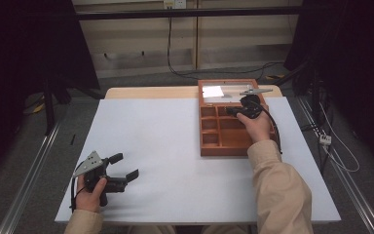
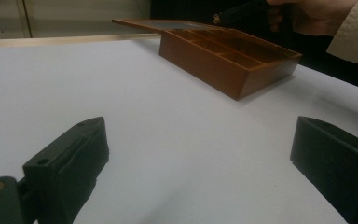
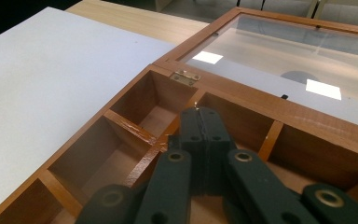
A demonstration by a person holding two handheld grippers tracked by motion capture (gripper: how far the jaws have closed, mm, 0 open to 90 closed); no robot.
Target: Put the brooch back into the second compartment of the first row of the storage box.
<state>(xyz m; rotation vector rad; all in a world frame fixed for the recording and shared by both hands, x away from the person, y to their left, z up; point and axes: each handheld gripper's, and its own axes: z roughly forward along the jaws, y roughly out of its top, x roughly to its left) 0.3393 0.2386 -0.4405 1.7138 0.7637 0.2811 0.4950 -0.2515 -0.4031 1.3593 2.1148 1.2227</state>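
**Wooden box open at the tabletop's far right**

Wooden box (image 1: pixel 233 131) sits on the white tabletop (image 1: pixel 165 146), its glass lid (image 1: pixel 224 91) laid back. Above its far compartments, the right gripper (image 1: pixel 231 111) has its fingers pressed together, holding nothing. Well left of the box, the left gripper (image 1: pixel 126 165) rests with fingers apart. Grey floor (image 1: pixel 141 80) and cables (image 1: pixel 175 53) lie beyond the box.

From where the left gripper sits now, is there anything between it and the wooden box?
Probably not. The left gripper rests open near the table's front left corner, and only bare white surface lies between it and the wooden box. The right gripper, shut, hangs over the box's far compartments, so the near side looks free.
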